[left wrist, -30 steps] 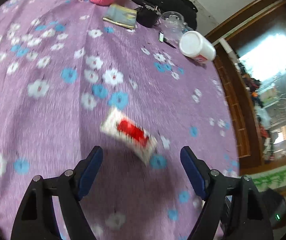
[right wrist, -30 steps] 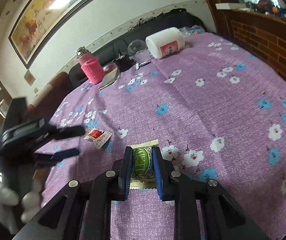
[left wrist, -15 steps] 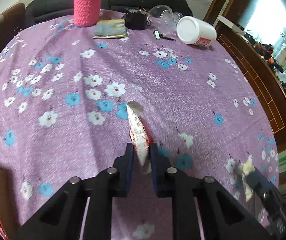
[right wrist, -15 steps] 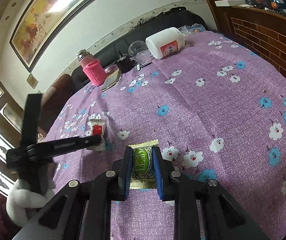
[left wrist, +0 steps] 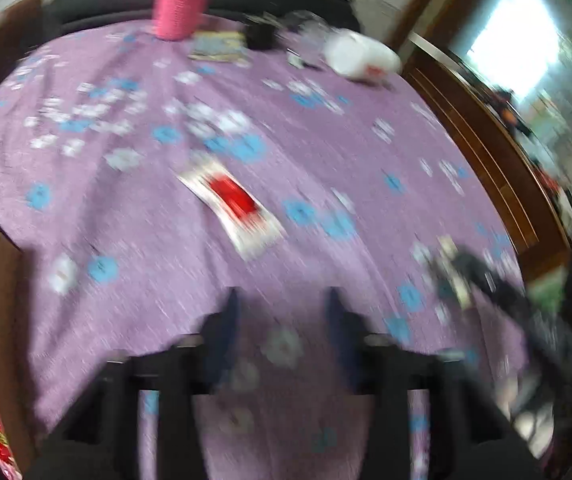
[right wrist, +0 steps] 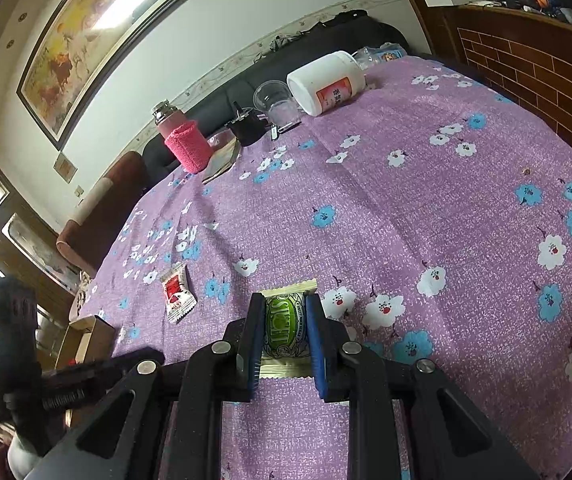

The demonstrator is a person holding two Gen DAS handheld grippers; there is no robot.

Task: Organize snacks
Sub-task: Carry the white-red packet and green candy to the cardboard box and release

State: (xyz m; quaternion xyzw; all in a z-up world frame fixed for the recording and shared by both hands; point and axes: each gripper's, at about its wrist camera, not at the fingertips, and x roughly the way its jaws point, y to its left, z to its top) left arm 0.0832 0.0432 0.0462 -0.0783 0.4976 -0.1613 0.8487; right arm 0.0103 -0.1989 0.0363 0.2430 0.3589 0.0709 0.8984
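The right gripper (right wrist: 284,326) is clamped on a green snack (right wrist: 286,322) over the purple cloth (right wrist: 425,184). A red-and-white packet (right wrist: 176,292) lies flat to its left, apart from it. The left gripper (right wrist: 86,372) shows at the lower left edge, near a cardboard box (right wrist: 86,336). At the far end stand a pink bottle (right wrist: 184,140), a clear cup (right wrist: 274,102) and a tipped white jar (right wrist: 325,82)
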